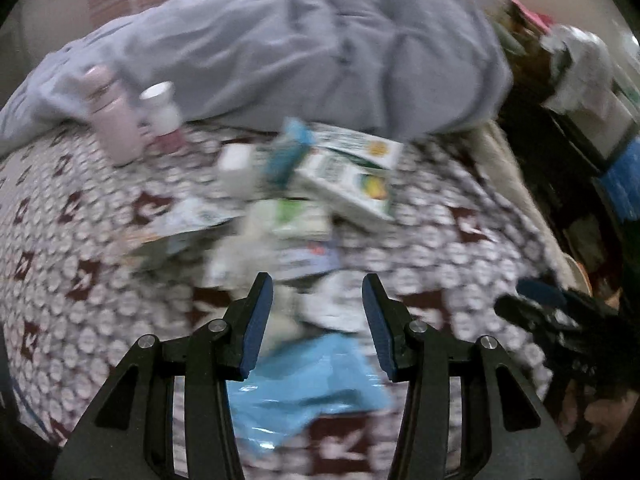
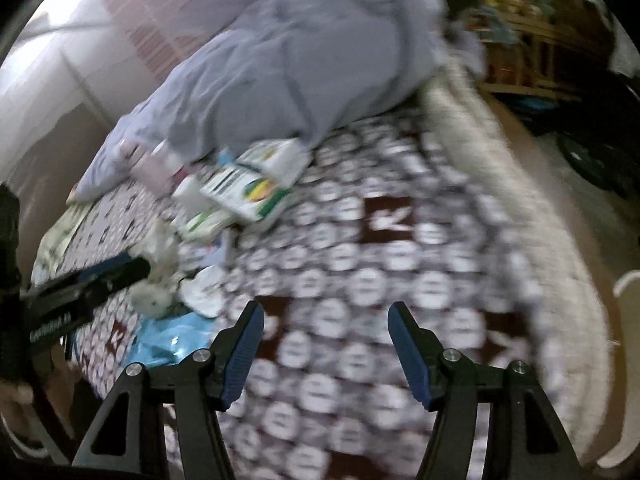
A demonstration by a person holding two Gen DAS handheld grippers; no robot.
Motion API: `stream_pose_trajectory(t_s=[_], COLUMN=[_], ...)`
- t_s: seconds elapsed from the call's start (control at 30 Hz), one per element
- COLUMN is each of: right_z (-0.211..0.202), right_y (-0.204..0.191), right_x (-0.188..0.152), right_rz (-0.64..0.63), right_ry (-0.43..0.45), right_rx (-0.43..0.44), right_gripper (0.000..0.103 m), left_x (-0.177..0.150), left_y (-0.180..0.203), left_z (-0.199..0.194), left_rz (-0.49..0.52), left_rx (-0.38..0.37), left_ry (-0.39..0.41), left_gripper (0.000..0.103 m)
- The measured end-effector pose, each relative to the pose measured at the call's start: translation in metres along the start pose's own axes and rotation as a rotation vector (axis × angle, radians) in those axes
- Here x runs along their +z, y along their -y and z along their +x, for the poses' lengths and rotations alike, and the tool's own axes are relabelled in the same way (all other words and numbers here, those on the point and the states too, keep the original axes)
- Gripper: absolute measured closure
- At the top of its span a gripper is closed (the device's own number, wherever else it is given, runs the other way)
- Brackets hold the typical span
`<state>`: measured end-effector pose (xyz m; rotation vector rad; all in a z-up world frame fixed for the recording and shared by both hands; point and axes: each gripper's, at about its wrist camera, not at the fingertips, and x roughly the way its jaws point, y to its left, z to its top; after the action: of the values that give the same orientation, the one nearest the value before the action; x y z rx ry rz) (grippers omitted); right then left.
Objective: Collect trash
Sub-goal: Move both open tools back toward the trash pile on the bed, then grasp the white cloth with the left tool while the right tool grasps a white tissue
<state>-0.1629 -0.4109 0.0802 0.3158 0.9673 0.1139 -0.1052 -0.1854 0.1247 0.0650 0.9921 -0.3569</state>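
Your left gripper [image 1: 318,320] hangs with its jaws spread and empty over the trash pile [image 1: 280,216] of cartons and wrappers, mid-bed, with a blue plastic bag [image 1: 304,384] just below its fingers. Your right gripper [image 2: 326,344] is also empty, jaws parted, over bare patterned bedspread [image 2: 400,264]. The bed's pale fringed edge [image 2: 532,208] runs close on the right, and the grey duvet [image 1: 304,52] closes off the far side.
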Motion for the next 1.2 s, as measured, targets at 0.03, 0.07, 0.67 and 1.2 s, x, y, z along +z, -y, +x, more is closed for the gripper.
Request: stream_pose_trajectory(t_s=[0.03, 0.07, 0.67, 1.2], right_z=[0.006, 0.009, 0.05, 0.132], right_y=[-0.009, -0.014, -0.067, -0.146], right_x=[0.0, 0.001, 0.009, 0.009], right_rz=[-0.015, -0.025, -0.129, -0.442], right_ry=[-0.011, -0.018, -0.109, -0.146], right_rx=[0.015, 0.027, 0.118, 0.039], right_gripper=[0.041, 0.041, 0.04, 0.073], left_x=[0.002, 0.004, 0.028, 0.027], left_y=[-0.008, -0.02, -0.068, -0.102], left_z=[0.002, 0.005, 0.044, -0.007], left_rz=[-0.011, -0.027, -0.13, -0.171], left_rx=[0.008, 0.018, -0.125, -0.126], left_ry=[-0.003, -0.01, -0.059, 0.007], left_gripper=[0.058, 0.058, 0.079, 0.079])
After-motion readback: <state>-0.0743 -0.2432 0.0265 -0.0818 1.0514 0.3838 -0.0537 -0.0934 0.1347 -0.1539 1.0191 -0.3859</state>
